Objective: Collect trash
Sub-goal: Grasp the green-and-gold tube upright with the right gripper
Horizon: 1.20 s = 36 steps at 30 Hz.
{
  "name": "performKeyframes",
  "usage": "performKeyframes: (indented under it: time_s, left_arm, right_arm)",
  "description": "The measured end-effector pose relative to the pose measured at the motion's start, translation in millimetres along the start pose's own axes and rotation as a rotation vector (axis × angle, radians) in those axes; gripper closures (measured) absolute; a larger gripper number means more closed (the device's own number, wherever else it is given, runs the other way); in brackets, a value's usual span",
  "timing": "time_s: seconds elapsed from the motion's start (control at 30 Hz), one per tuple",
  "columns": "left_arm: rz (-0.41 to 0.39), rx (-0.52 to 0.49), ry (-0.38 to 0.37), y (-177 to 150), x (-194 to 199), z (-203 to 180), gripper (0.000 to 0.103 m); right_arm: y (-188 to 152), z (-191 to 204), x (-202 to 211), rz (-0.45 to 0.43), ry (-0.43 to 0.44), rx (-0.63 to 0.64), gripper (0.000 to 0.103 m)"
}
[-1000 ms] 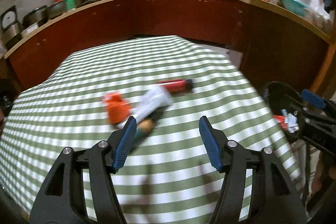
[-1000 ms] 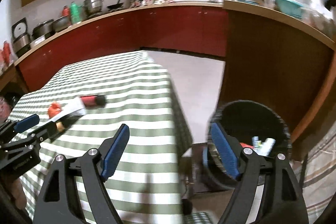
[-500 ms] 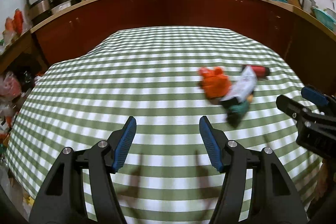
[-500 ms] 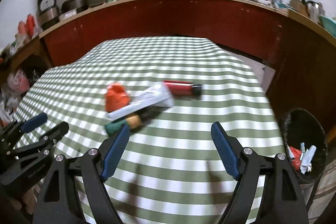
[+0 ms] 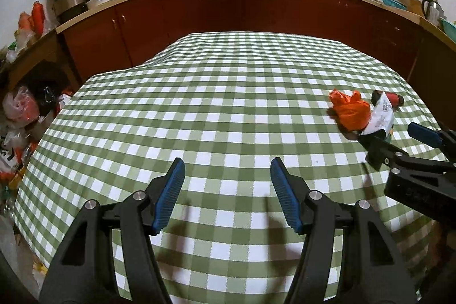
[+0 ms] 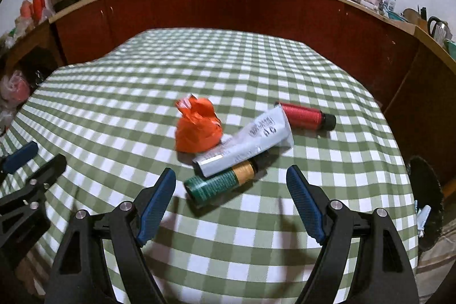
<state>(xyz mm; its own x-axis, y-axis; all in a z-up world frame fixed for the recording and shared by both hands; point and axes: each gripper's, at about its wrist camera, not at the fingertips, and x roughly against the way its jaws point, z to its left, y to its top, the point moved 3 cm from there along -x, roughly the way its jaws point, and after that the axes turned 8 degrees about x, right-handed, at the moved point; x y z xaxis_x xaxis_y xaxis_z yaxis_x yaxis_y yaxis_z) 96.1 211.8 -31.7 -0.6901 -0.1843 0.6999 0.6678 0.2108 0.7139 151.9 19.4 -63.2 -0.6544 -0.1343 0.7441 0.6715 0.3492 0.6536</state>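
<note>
Trash lies together on the green checked tablecloth: a crumpled orange bag, a white flat tube, a green and gold bottle and a red bottle. My right gripper is open, hanging just before the green bottle, nothing between its pads. My left gripper is open over bare cloth, left of the pile. In the left wrist view the orange bag, white tube and red bottle sit far right, behind the right gripper.
A black trash bin with litter inside stands off the table's right edge. Red-brown cabinets wrap around the back, their counter crowded with pots and bottles. Plastic bags pile on the floor at the left.
Both grippers swung left, from the bin side back over the table. The trash pile now sits centred before the right gripper and has slid to the far right of the left wrist view.
</note>
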Motion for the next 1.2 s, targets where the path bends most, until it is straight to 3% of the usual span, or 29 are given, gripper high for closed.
performKeyframes:
  time_s: [0.3, 0.6, 0.7, 0.77, 0.83, 1.2]
  left_arm:
    - [-0.003, -0.023, -0.028, 1.6, -2.2, -12.4, 0.042]
    - [-0.001, -0.020, -0.035, 1.1, -2.3, -20.9, 0.042]
    - [0.002, -0.019, -0.041, 0.5, -2.8, -23.3, 0.042]
    - [0.002, -0.021, -0.045, 0.4, -2.8, -26.0, 0.042]
    - [0.002, -0.024, -0.051, 0.2, -2.6, -30.2, 0.042]
    - [0.004, -0.043, -0.113, 0.3, 0.3, -68.3, 0.042]
  right_arm:
    - [-20.8, -33.7, 5.3, 0.035, -0.049, -0.034, 0.027]
    - [-9.1, -36.1, -5.3, 0.030, -0.005, -0.036, 0.049]
    - [-6.0, -37.7, -11.7, 0.040, 0.013, -0.032, 0.061]
    - [-5.9, -38.5, -13.3, 0.044, 0.032, -0.028, 0.074]
    - [-6.3, -41.1, -13.1, 0.044, 0.029, -0.021, 0.078]
    - [-23.7, -67.4, 2.2, 0.009, 0.006, -0.022, 0.079]
